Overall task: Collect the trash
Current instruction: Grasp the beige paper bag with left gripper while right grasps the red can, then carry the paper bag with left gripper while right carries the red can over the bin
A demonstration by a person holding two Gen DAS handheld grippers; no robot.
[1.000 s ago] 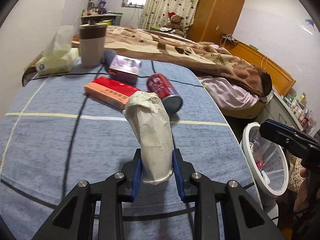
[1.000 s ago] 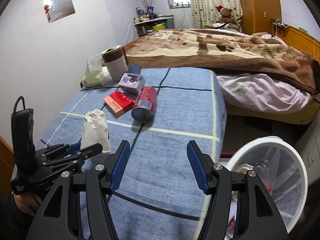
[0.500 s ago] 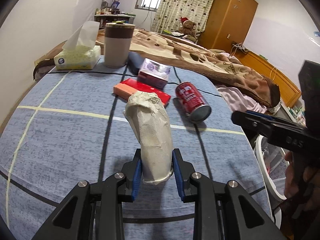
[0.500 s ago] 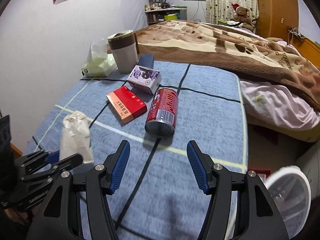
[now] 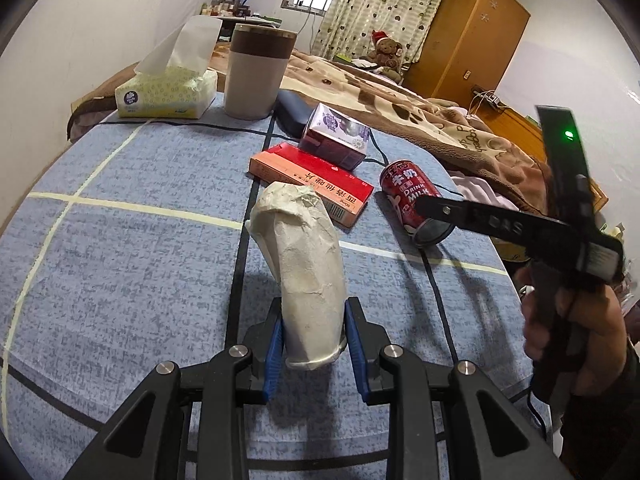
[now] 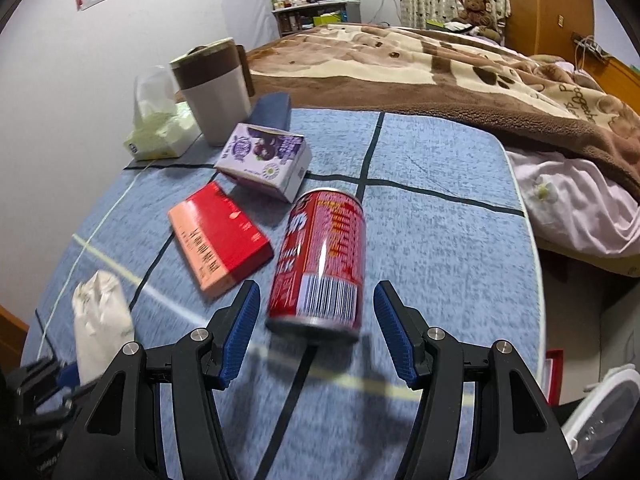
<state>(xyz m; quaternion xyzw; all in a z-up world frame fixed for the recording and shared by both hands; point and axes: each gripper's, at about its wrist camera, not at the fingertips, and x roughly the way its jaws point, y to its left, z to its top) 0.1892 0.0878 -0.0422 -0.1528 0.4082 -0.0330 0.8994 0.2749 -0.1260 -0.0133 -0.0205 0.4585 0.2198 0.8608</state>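
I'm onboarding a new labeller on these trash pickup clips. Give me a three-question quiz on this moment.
1. True or false: the left gripper is shut on the crumpled paper cup.
2. Which item lies between the right gripper's open jaws? A) red box B) red can C) purple carton
3. Fill in: beside the tissue pack stands a tall ____.

Key: 1 true; 2 B, not yet gripped; 3 tumbler.

each wrist camera looks forward and down along its claw, close above the blue surface (image 5: 120, 264); both views share the red can (image 6: 320, 256).
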